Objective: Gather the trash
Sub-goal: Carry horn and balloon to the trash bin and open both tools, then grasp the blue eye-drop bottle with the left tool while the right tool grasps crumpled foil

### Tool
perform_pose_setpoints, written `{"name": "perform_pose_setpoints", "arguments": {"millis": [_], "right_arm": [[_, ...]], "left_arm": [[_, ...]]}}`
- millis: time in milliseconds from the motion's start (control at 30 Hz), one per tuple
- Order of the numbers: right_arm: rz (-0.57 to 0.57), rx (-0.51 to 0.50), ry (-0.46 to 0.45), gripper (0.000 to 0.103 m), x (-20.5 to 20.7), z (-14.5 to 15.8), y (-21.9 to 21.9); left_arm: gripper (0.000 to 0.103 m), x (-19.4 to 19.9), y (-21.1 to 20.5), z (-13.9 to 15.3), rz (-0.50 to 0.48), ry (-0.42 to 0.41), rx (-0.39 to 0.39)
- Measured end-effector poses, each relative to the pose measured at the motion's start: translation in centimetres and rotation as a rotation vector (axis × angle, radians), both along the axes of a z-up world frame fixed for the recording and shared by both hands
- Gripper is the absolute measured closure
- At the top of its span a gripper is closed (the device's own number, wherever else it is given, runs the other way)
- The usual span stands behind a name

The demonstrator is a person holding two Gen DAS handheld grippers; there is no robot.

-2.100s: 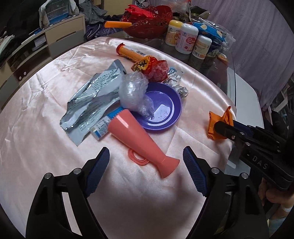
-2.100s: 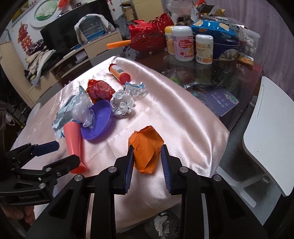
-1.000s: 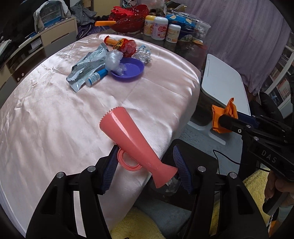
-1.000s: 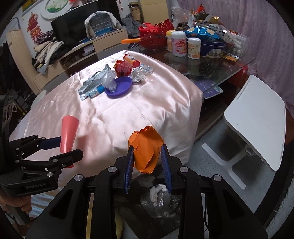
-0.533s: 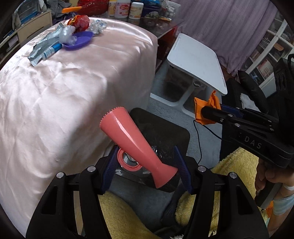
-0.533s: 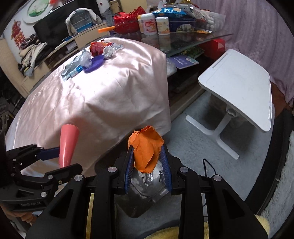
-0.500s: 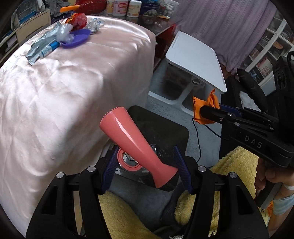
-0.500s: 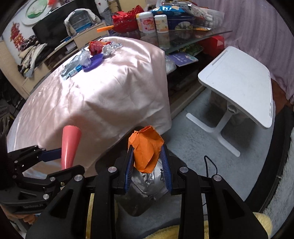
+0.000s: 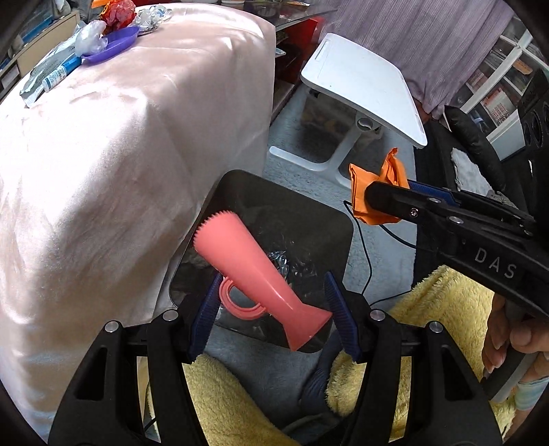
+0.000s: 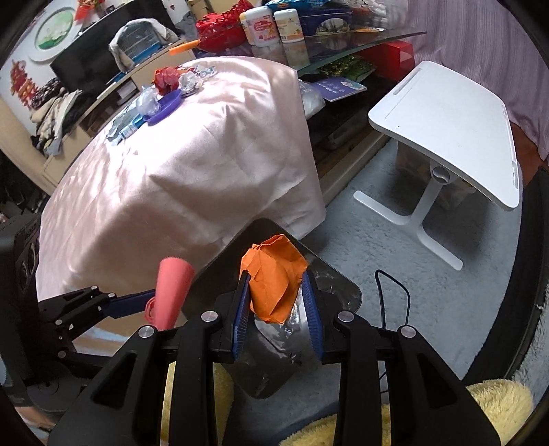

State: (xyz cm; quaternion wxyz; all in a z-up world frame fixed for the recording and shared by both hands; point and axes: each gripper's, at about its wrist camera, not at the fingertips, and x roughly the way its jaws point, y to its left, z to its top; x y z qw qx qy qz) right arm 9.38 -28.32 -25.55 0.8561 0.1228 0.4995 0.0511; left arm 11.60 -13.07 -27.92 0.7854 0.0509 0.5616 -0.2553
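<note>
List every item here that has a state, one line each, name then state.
Left gripper: shut on the pink plastic cone-shaped cup, held over the bin.
Right gripper: shut on the crumpled orange paper.
Black trash bin: open, crumpled foil inside.
Purple plastic dish: upright on the pink satin tablecloth, clear wrap against it.

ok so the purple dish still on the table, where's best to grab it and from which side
Grip the purple dish by its rim, on the bare near arc facing the table's front edge. It is shallow and thin-walled, so the jaws can only pinch the lip. Crumpled clear plastic sits over its left side and the red wrapper and foil crowd the back, so coming in low from the near side looks cleanest.
</note>
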Motion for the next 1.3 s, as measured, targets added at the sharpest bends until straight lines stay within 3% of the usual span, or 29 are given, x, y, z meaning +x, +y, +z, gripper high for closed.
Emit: {"name": "perform_pose_setpoints", "arguments": {"millis": [67,200,333,500,600,1033,1300], "right_arm": [[-0.006,0.002,0.001,0.068,0.2,0.0,-0.1],[-0.027,0.001,-0.006,0.042,0.4,0.4,-0.5],[-0.045,-0.007,-0.016,0.037,0.5,0.8,-0.9],[-0.056,-0.025,-0.035,0.015,0.8,1.8,-1.1],[-0.057,-0.030,-0.060,0.009,1.4,2.7,-0.8],[0.034,-0.054,-0.148,0.008,7.7,6.6,3.0],[0.072,-0.054,-0.168,0.008,13.4,7.3,5.0]], "left_arm": [[0.046,0.1,0.2,0.1,0.003,0.006,0.000],[0.032,0.2,0.8,0.5,0.018,-0.008,0.010],[0.027,0.2,1.7,1.5,0.036,-0.037,0.020],[0.021,0.2,3.9,3.9,0.072,-0.093,0.029],[0.018,0.4,5.8,5.4,0.109,-0.123,0.033],[0.016,4.8,14.9,8.4,0.333,-0.178,0.084],[0.016,9.5,16.6,9.0,0.375,-0.200,0.087]]}}
